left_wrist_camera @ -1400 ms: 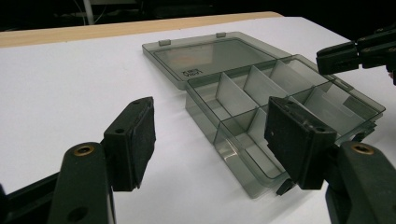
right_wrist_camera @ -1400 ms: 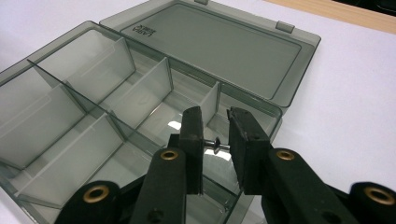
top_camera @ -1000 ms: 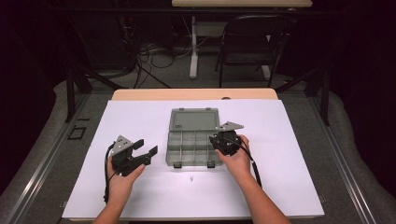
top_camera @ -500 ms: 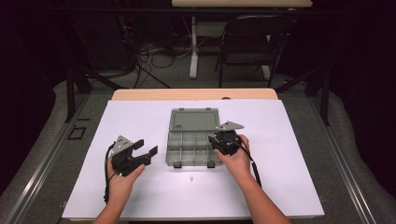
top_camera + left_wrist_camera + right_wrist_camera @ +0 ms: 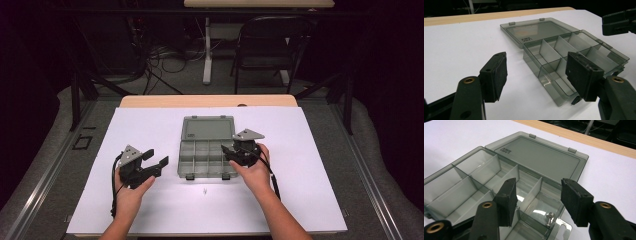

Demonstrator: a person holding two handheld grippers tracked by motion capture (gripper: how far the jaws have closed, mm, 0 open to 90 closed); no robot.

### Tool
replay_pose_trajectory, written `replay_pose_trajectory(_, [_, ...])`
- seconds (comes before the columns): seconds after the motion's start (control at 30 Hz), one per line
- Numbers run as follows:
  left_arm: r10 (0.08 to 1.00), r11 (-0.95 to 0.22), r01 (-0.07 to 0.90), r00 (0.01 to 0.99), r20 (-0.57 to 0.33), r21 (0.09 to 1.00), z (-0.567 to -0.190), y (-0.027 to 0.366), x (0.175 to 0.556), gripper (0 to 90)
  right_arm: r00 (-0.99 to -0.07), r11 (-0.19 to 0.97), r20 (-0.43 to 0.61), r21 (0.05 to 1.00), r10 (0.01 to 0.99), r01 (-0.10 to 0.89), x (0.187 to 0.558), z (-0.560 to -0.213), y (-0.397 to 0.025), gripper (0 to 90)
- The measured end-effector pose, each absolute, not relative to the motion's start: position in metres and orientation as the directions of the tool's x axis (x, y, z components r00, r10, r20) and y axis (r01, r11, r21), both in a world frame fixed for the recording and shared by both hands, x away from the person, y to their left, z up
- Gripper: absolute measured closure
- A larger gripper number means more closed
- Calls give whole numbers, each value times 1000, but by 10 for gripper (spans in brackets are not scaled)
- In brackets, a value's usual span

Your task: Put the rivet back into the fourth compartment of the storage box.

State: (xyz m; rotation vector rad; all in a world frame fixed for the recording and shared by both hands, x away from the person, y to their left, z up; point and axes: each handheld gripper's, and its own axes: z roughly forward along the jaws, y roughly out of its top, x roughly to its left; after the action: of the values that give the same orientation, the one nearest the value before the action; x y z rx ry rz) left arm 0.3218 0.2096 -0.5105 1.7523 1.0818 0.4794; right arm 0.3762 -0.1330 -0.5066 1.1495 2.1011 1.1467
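Lying before the open organizer box [image 5: 206, 148], a loose screw [image 5: 205, 190].

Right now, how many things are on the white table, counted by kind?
Clear grey plastic compartment box with its lid open flat: 1
Small silver metal screws: 2 (one inside the box, one on the white table sheet in front of it)
Black two-jaw tongs, hand-held: 2 (left, right)
Total: 5

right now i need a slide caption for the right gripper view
Open right gripper poised over an open compartment box with a small screw inside.
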Motion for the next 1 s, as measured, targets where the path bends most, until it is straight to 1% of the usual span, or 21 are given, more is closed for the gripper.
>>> replay_pose_trajectory(0.17, [838,-120,450,525,-153,885,-511,210,322,339,-553,330,-43,841,832,430,365,-501,-132,439])
replay_pose_trajectory(0.33, [837,-122,448,527,-151,886,-511,209,322,339,-582,361,-66,839,811,408,344,-502,-129,450])
replay_pose_trajectory(0.5, [837,-120,445,525,-151,887,-510,210,321,339,-628,346,-32,855,777,385,322,-510,-128,458])
replay_pose_trajectory(0.63, [837,-122,447,526,-150,886,-510,210,322,339,-661,343,0,855,750,390,308,-516,-125,459])
replay_pose_trajectory(0.8, [838,-122,444,525,-148,888,-510,211,322,339,-674,347,3,856,739,384,298,-522,-124,443])
replay_pose_trajectory(0.9, [837,-122,446,526,-149,887,-510,211,322,339,-683,331,36,856,729,398,297,-525,-123,472])
replay_pose_trajectory(1.0, [838,-116,445,524,-154,888,-511,210,322,339,-686,334,30,857,727,393,296,-526,-122,497])
